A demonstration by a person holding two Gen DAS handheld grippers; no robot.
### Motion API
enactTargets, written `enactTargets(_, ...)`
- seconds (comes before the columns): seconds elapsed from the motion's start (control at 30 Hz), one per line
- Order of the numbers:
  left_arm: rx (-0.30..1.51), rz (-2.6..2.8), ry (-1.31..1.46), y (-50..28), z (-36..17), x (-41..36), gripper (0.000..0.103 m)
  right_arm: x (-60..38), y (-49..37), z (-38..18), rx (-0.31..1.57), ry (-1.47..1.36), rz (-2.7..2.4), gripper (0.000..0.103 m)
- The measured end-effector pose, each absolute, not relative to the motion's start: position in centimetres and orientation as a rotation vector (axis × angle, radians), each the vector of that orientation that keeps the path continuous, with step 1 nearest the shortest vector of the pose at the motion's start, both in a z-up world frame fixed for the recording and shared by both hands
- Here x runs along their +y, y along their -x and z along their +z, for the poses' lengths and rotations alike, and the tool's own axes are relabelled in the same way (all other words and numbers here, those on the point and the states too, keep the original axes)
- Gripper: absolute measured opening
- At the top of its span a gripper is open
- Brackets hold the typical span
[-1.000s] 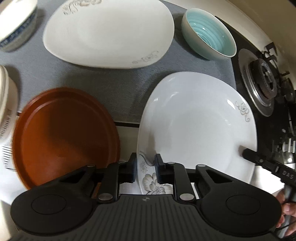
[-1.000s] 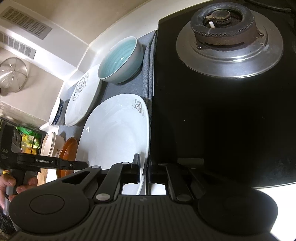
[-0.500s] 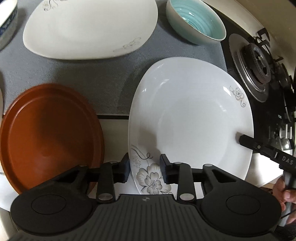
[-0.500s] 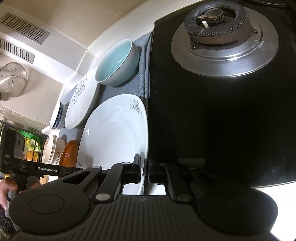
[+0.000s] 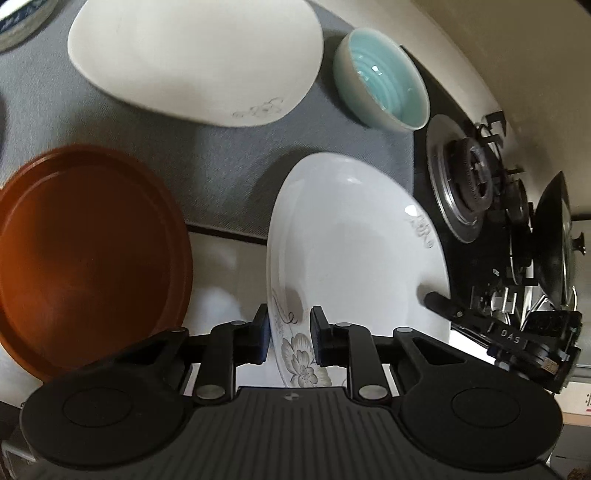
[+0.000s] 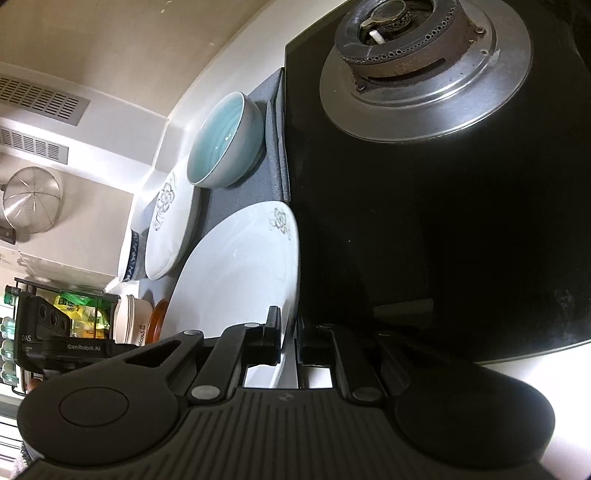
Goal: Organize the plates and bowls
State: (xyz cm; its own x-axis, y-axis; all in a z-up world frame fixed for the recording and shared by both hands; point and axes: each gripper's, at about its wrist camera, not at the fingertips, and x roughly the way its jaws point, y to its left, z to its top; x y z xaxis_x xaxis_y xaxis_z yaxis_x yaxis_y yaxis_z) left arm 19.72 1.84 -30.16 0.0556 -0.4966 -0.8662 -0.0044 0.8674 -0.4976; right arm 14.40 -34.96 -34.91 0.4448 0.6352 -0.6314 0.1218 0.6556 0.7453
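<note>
A white plate with a grey flower print (image 5: 351, 258) (image 6: 240, 280) lies half on the grey mat (image 5: 229, 166), tilted with its stove-side edge raised. My left gripper (image 5: 288, 332) straddles the plate's near flowered rim and its jaws are closing. One pad sits outside the edge, the other over the plate's face, and a strip of rim shows between them. My right gripper (image 6: 288, 339) is shut on the plate's rim beside the stove; its fingers (image 5: 434, 300) show at the plate's right edge in the left wrist view.
A brown plate (image 5: 85, 258) lies to the left. On the mat behind it are a large white plate (image 5: 192, 59), a teal bowl (image 5: 384, 81) (image 6: 221, 144) and a blue-patterned bowl (image 5: 22, 18). A black stove with a burner (image 6: 417, 59) and a lidded pan (image 5: 554, 240) borders the right.
The flowered plate has tipped up further on its stove side. My left jaws widened around the rim, then narrowed again. The right gripper kept its grip and rolled slightly.
</note>
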Motion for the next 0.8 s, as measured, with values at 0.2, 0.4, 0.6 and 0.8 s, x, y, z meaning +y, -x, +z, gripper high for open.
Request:
enactTargets(0.2, 1.481, -0.369, 0.370, -20.0, -29.5, 1.1, 0.019, -34.6, -14.3, -34.7, 1.088, -0.831, 0.354, 0.011)
enactTargets(0.4, 1.503, -0.349, 0.379, -20.1, -30.4, 1.2, 0.016, -34.2, -14.4, -34.0, 1.087, -0.812, 0.354, 0.012)
enactTargets(0.6, 1.508, -0.360, 0.372, -20.0, -30.9, 1.7, 0.017, -34.0, -14.5, -34.1, 1.094, -0.817, 0.334, 0.012)
enactTargets(0.8, 1.508, -0.361, 0.392, -20.0, -30.8, 1.9, 0.017, -33.6, -14.6, -33.6, 1.095, -0.814, 0.330, 0.012)
